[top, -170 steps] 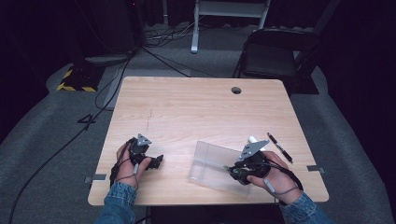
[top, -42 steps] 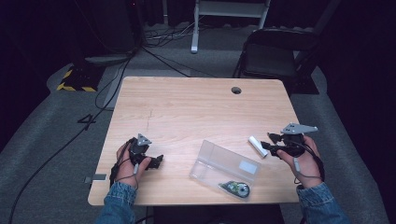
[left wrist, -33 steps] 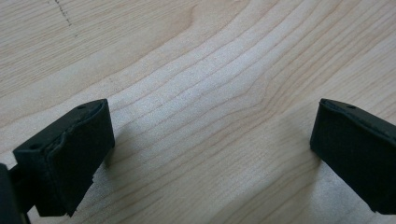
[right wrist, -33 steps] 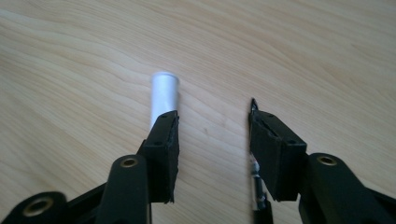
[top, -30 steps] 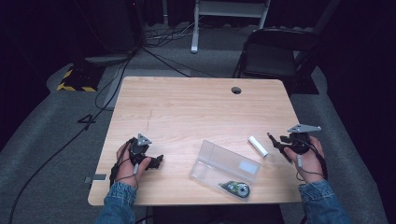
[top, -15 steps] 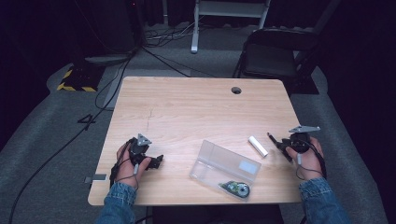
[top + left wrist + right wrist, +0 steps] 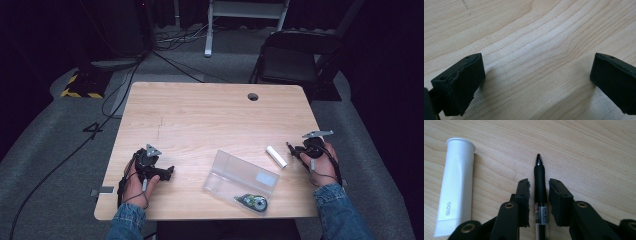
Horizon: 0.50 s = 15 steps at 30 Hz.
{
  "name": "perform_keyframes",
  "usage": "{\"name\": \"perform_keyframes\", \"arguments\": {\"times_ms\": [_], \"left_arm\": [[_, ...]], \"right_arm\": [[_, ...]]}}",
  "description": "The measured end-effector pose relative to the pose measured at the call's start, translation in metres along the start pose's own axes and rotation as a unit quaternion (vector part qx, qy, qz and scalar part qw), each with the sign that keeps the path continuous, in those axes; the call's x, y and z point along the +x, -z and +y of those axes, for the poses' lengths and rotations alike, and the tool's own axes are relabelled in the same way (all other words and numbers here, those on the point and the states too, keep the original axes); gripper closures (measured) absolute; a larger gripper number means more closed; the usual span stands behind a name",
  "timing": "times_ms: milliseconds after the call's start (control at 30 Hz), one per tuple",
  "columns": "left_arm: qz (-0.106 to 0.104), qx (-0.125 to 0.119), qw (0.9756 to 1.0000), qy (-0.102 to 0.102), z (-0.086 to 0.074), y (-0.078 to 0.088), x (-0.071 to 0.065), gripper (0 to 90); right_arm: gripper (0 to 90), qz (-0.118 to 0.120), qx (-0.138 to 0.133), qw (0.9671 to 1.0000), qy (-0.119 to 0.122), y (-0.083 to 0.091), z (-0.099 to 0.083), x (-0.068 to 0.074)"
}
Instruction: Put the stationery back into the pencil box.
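Closing in on the pen [image 7: 540,187], the right gripper [image 7: 540,191] has it lying between its jaws at the lower centre of the right gripper view; the jaws have just been narrowing, yet thin slivers of wood show on both sides of the barrel, so the pads look not quite pressed home. In the high view the pen [image 7: 290,148] lies at the right edge of the surface [image 7: 210,120]. I'd judge this the grasp step; next comes a squeeze on the rubbery black grip, then a lift.

A white, smooth glue stick [image 7: 455,185], flared at one end, lies just beside it. Mid-frame lower down sits a clear plastic box [image 7: 242,176] with a tape roller [image 7: 252,201] at its near edge. The left gripper [image 7: 536,82] rests wide apart on pale grained wood.
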<state>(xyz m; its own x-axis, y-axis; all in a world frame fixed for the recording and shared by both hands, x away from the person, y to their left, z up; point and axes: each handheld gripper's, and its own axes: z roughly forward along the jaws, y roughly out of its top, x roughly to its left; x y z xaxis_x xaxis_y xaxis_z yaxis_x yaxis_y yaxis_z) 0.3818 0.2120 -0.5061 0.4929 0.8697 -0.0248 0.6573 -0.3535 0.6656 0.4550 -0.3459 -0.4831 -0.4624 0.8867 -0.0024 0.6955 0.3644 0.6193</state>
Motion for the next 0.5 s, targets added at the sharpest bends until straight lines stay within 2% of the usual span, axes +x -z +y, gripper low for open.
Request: {"name": "perform_keyframes", "arguments": {"times_ms": [67, 133, 500], "left_arm": [[0.002, -0.001, 1.0, 0.001, -0.0008, 0.0005, -0.0002, 0.2], [0.002, 0.0, 1.0, 0.002, -0.001, 0.0008, -0.0002, 0.2], [0.003, 0.0, 1.0, 0.003, -0.0013, 0.0011, -0.0004, 0.1]], "right_arm": [[78.4, 0.001, 0.003, 1.0, 0.005, -0.0008, 0.002, 0.0005], [80.5, -0.001, 0.003, 1.0, 0.007, -0.0013, 0.0027, 0.0008], [81.2, 0.008, 0.01, 0.9999, -0.001, 0.0017, 0.003, -0.0004]]}}
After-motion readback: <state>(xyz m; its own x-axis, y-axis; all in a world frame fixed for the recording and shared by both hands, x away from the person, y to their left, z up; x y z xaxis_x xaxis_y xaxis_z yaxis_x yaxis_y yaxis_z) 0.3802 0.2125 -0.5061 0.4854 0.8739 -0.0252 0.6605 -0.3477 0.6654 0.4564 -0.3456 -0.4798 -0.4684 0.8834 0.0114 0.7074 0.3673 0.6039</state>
